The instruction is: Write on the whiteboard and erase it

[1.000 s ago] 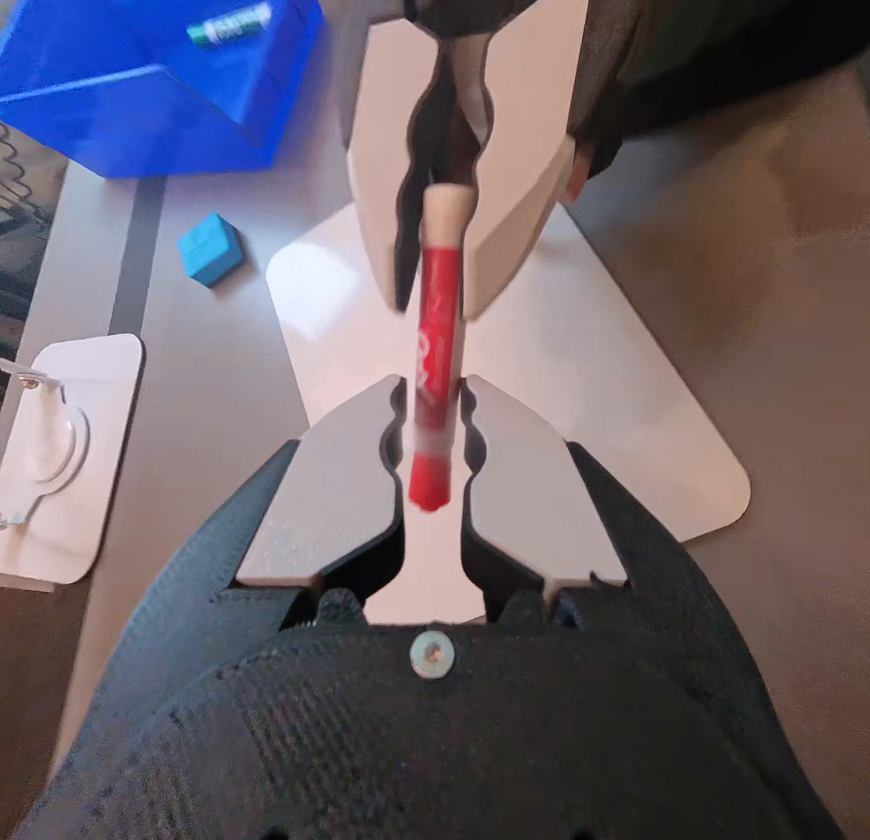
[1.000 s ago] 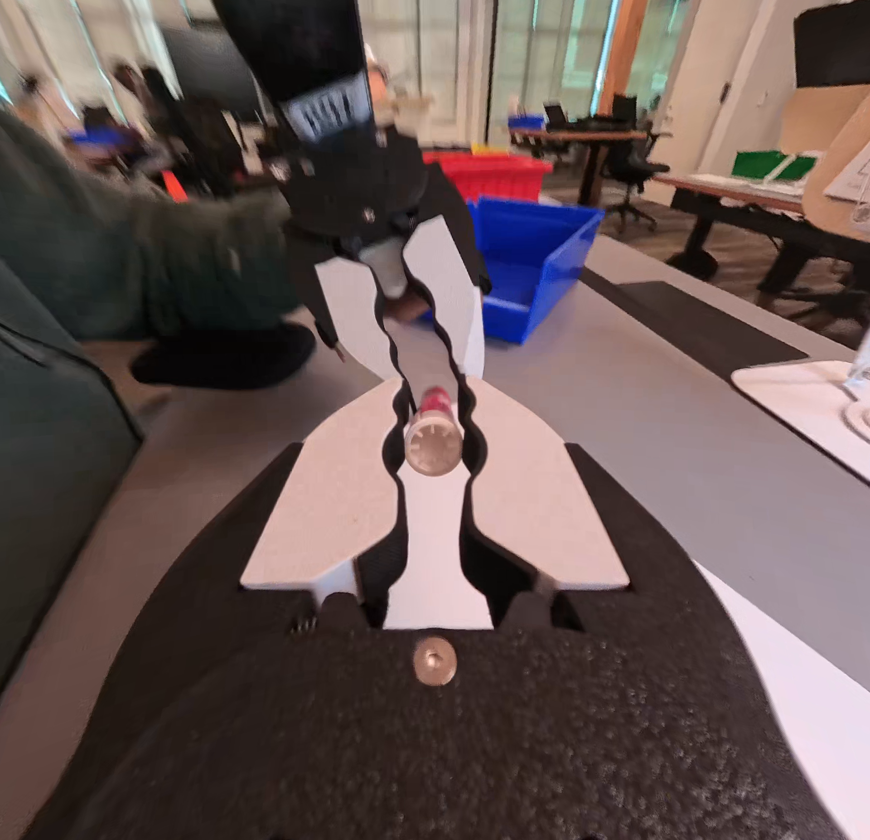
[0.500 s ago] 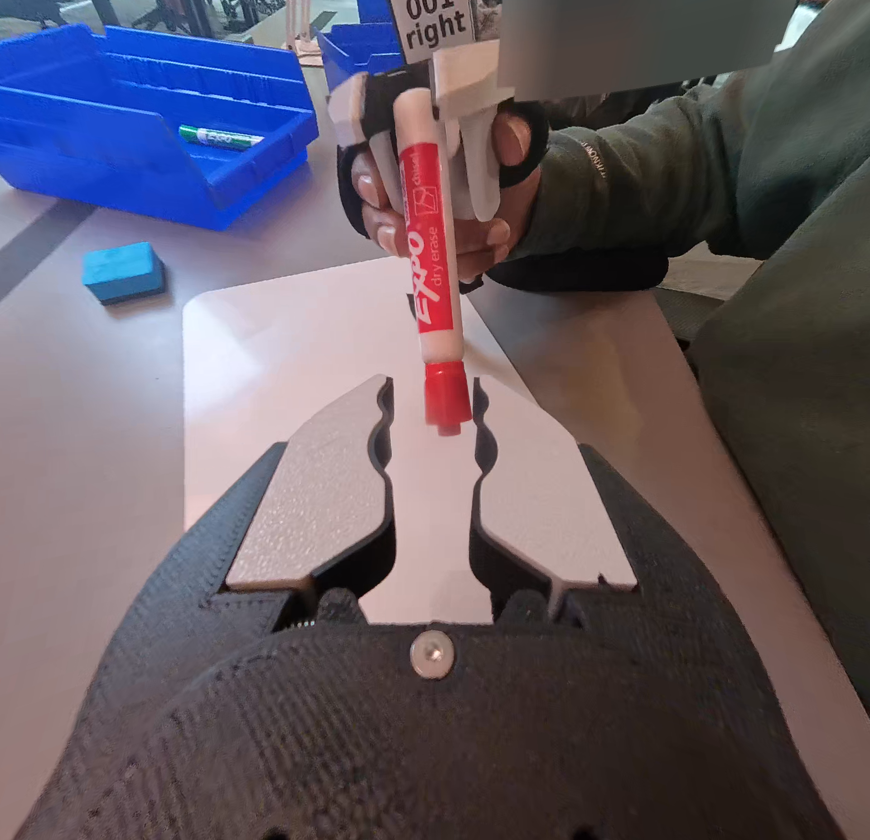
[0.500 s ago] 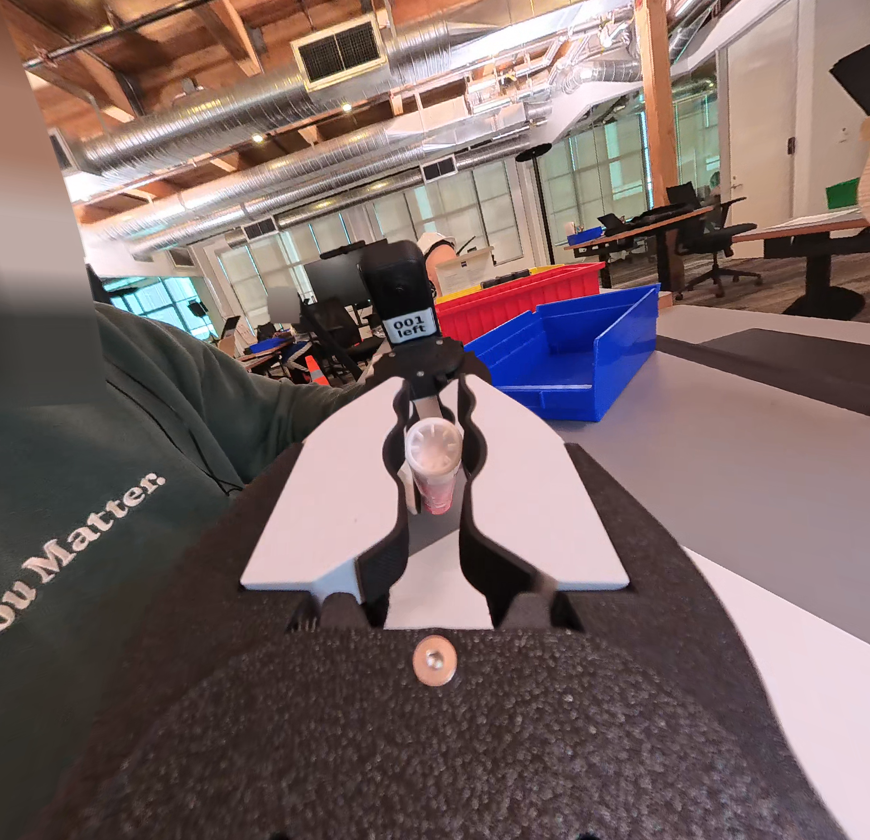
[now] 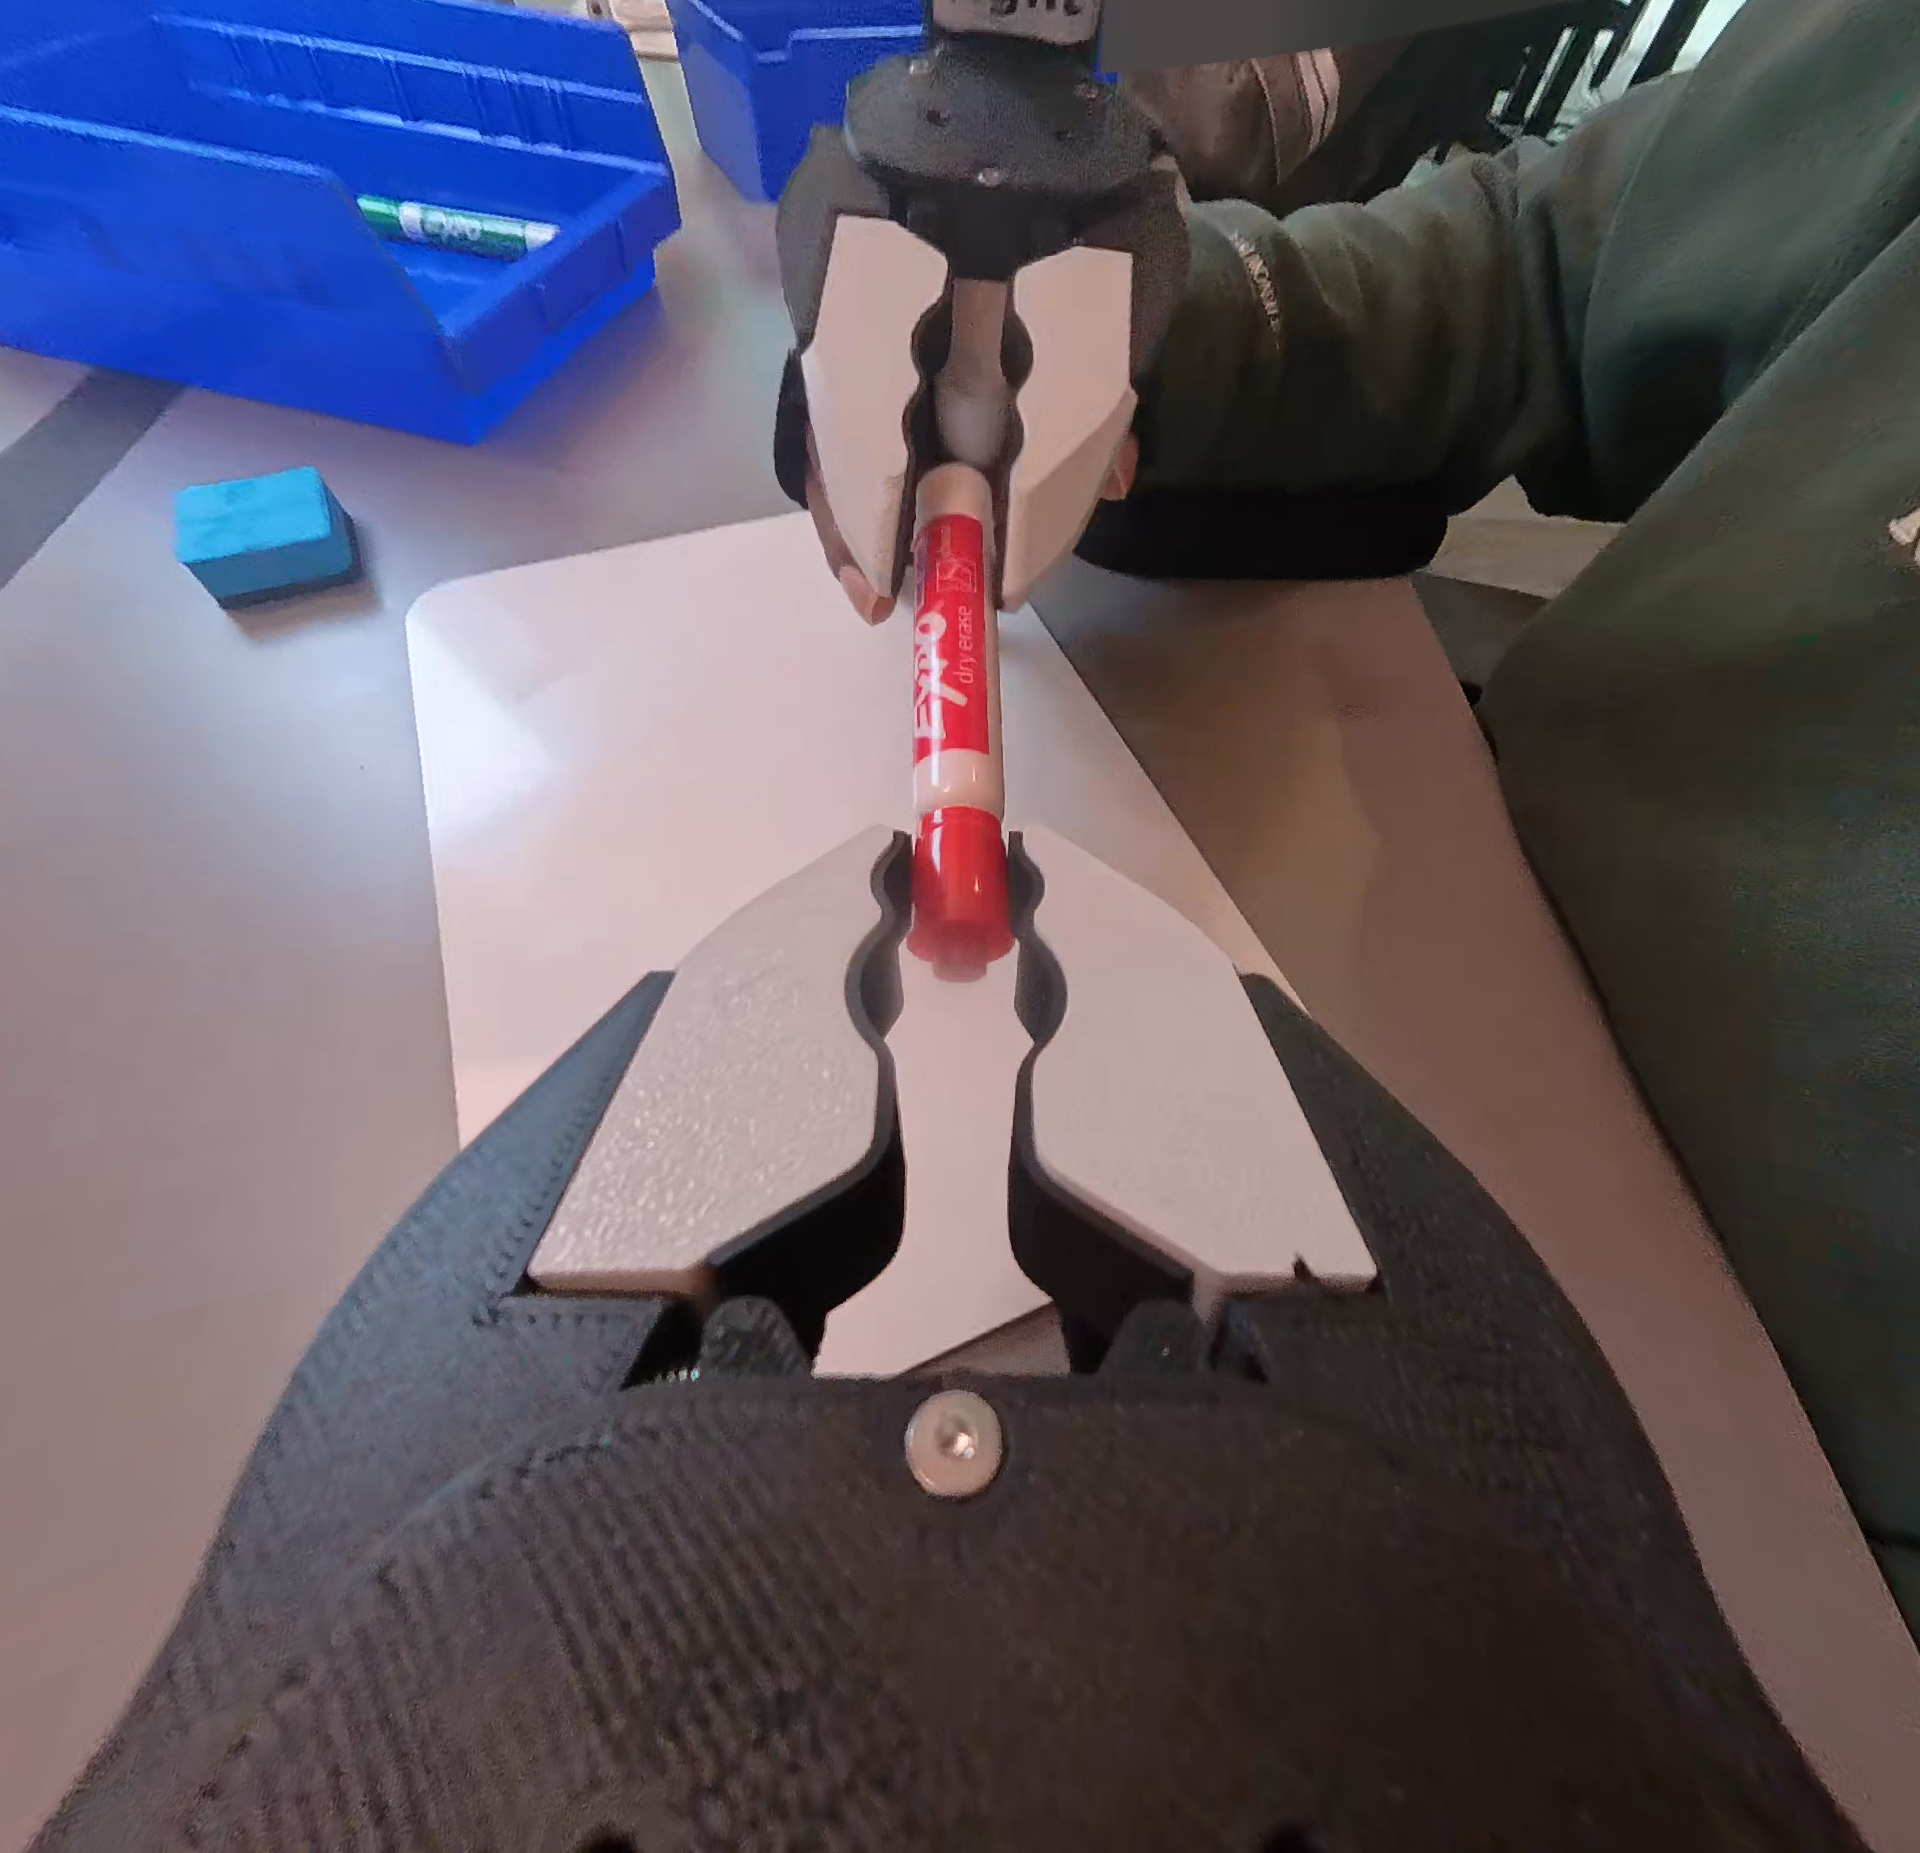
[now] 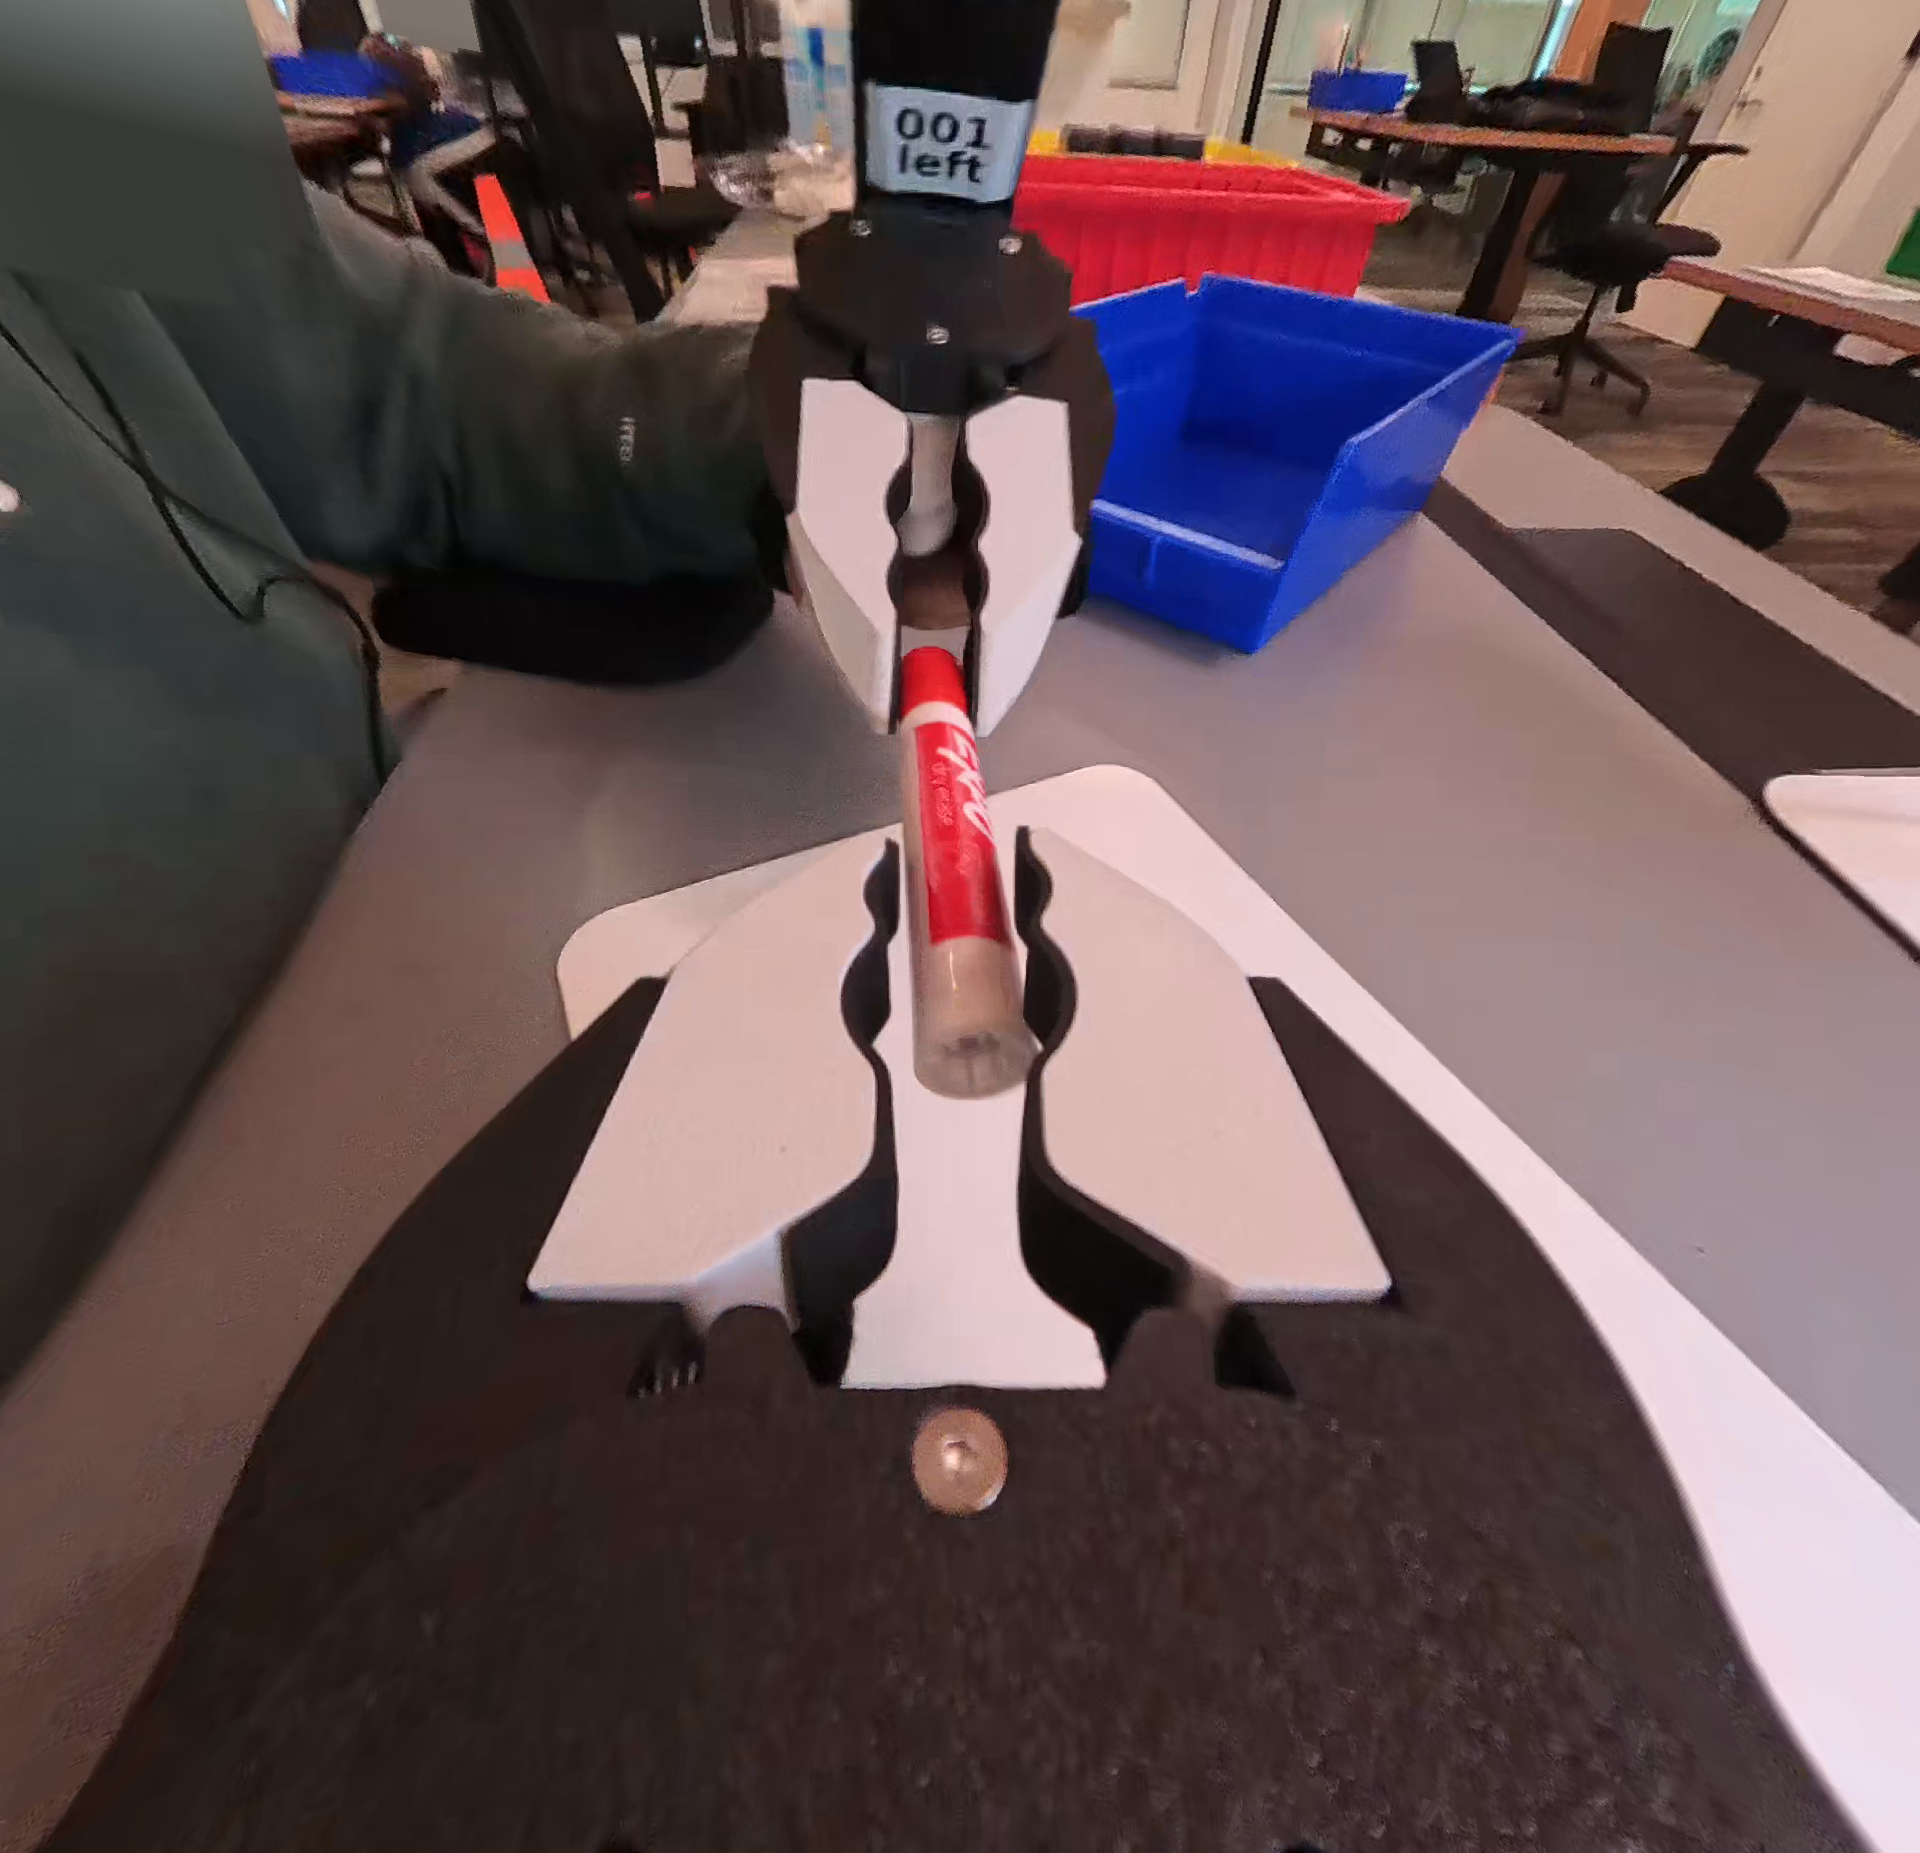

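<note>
Left wrist view: one red marker (image 5: pixel 954 702) hangs above the one whiteboard (image 5: pixel 665 754), which lies flat on the grey table (image 5: pixel 197 868). The left gripper (image 5: pixel 958 858) has its fingers closed narrowly on the marker's red cap (image 5: pixel 958 904). The right gripper (image 5: pixel 940 598), facing it, clamps the white rear end of the barrel. One blue eraser (image 5: pixel 265 530) sits on the table just beyond the whiteboard's far left corner. Two blue bins are in view: the nearer blue bin (image 5: pixel 312 214), beyond the eraser, holds one green marker (image 5: pixel 457 229); the second bin (image 5: pixel 790 110) stands farther back from the whiteboard. Half a second ago the left fingers stood wider, clear of the cap; now they pinch it.

Right wrist view: the same single marker runs over the whiteboard (image 6: pixel 1195 868) from the right gripper (image 6: pixel 956 847), shut on its barrel, to the left gripper (image 6: pixel 932 717), which grips the cap. One blue bin (image 6: pixel 1278 453) and one red bin (image 6: pixel 1195 224) stand beyond the whiteboard. A second white board (image 6: pixel 1860 847) edges in, off to the whiteboard's right. Earlier this view tilted up toward the ceiling; now it looks down at the whiteboard.
</note>
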A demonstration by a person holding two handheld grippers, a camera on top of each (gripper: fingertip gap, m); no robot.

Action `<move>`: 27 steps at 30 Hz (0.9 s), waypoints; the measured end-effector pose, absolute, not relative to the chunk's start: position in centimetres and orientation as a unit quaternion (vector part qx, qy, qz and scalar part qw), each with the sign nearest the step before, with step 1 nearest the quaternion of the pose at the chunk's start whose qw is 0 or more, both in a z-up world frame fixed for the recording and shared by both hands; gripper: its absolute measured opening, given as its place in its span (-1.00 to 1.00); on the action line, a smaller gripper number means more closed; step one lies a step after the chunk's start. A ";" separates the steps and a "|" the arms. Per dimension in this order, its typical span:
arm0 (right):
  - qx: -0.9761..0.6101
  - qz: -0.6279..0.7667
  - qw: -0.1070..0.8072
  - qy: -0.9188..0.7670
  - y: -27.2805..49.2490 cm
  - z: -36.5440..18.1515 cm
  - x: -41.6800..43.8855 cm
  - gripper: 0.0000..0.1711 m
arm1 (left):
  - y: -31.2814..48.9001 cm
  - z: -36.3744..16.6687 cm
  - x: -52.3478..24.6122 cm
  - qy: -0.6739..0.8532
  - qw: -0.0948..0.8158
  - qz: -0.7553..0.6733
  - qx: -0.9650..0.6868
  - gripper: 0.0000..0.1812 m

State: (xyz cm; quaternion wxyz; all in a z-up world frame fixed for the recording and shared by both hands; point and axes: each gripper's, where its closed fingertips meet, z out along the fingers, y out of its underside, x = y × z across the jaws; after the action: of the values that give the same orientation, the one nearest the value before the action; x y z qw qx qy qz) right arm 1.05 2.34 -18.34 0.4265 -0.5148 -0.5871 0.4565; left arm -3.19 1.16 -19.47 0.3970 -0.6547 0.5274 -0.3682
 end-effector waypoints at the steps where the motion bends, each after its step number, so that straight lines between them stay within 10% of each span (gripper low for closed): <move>1: -0.513 0.453 0.422 -0.595 1.9 -18.7 0.7 -0.73 | 1.0 -19.8 -3.2 0.528 0.390 -0.372 -0.657 -0.81; 10: -0.507 0.454 0.422 -0.599 0.7 -19.6 -1.0 -0.46 | 0.0 -19.4 -2.0 0.509 0.377 -0.432 -0.642 -0.81; 27: -0.508 0.481 0.392 -0.598 -1.1 -20.4 -1.9 -0.55 | -1.1 -20.3 -0.7 0.501 0.353 -0.462 -0.641 -0.81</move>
State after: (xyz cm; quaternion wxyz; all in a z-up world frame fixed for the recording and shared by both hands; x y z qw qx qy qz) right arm -1.90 -1.15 -20.39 0.3915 -0.5075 -0.5980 0.4811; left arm -0.67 -1.11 -20.34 0.3529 -0.6407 0.5013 -0.4622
